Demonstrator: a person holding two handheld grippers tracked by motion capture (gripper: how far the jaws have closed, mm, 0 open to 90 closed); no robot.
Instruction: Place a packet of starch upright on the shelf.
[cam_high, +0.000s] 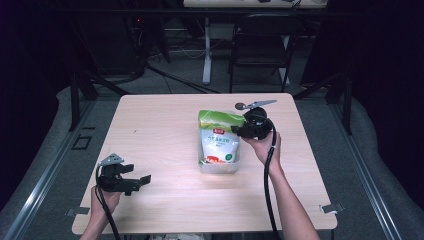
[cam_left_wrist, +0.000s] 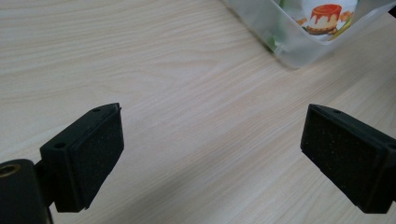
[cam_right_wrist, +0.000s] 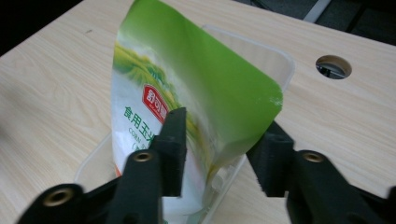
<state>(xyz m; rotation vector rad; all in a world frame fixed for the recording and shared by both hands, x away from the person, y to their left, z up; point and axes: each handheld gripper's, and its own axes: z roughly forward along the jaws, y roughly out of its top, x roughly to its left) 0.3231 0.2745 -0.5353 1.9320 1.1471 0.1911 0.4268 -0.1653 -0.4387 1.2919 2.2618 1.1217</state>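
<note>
Bag (cam_high: 218, 138) stood in clear tub (cam_high: 220, 167) mid-table (cam_high: 165, 150); right gripper (cam_right_wrist: 219, 140) jaws straddled its top, not closed. Left gripper (cam_left_wrist: 210, 154) wide open, empty, near front-left corner. Grasp apparently pending.

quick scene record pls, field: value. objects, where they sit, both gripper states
surface: light wooden table
bag: green and white pouch, standing in the container, top leaning
container: clear plastic tub, near table centre
left gripper: open, holding nothing, at the near left of the table, apart from the tub
right gripper: jaws on either side of the bag's upper edge; whether they are clamped cannot be told
table hole: round cable hole beyond the tub
</note>
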